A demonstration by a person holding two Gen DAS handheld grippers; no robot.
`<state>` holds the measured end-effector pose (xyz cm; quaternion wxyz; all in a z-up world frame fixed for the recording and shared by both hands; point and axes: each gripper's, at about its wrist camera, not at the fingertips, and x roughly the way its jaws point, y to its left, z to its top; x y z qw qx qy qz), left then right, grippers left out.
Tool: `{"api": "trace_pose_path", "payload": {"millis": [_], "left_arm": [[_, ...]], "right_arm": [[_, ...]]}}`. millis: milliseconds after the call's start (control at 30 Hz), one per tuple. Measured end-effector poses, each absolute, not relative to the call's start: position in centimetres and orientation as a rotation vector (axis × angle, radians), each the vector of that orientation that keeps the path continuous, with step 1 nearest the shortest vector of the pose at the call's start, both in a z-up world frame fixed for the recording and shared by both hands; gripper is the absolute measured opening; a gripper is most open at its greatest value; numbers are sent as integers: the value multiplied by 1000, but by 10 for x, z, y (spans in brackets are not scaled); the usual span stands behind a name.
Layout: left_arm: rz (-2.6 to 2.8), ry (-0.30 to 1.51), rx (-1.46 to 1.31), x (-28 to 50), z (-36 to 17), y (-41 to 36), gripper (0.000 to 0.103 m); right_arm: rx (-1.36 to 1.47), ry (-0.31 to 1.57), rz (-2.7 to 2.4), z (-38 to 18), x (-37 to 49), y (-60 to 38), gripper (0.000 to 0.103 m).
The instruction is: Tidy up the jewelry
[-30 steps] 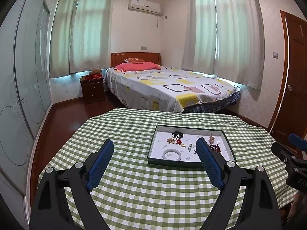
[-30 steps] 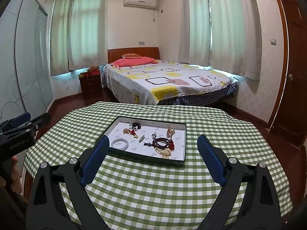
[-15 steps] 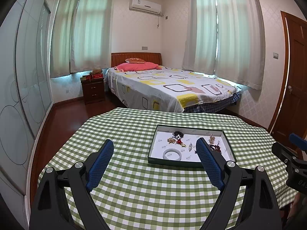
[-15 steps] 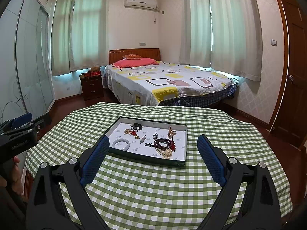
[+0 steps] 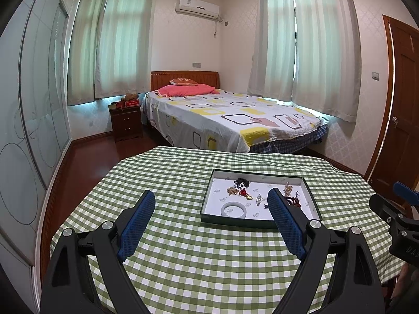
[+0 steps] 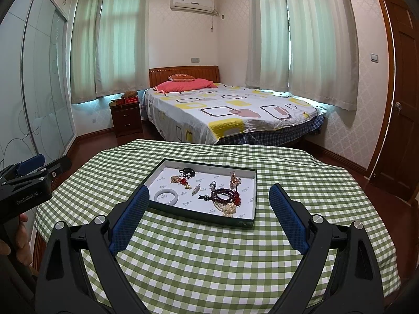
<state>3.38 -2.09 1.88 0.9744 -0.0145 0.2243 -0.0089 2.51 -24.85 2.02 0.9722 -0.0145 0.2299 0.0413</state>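
Observation:
A shallow dark-green tray with a white floor (image 5: 209,198) (image 6: 154,176) lies on the green checked table. In it are a pale jade bangle (image 5: 233,209) (image 6: 165,197), a dark red bead bracelet (image 6: 224,195), a pearl strand (image 6: 228,209), a black piece (image 5: 242,182) (image 6: 188,172) and several small charms. My left gripper (image 5: 210,204) is open and empty, above the table, short of the tray's near left. My right gripper (image 6: 209,198) is open and empty, above the table, short of the tray's near edge.
The table (image 5: 183,248) (image 6: 209,248) has a green and white checked cloth. Beyond it stand a bed (image 5: 230,120), a wooden nightstand (image 5: 127,123), a glass wardrobe (image 5: 31,130) at left and a wooden door (image 6: 400,104) at right.
Both grippers have risen and drawn back slightly, so the tray sits a little lower and farther in both views. Both stay open.

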Motion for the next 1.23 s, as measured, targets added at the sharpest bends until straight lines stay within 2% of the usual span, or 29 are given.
{"api": "trace_pose_path", "payload": {"millis": [867, 1067, 1233], "left_arm": [[-30, 437, -27, 34, 18, -26, 85], [-8, 428, 1, 44, 10, -26, 85], [-3, 509, 1, 73, -14, -17, 85]], "right_arm": [[-26, 476, 91, 13, 28, -244, 91], [-24, 488, 94, 7, 33, -245, 91], [-11, 512, 76, -4, 45, -255, 91]]}}
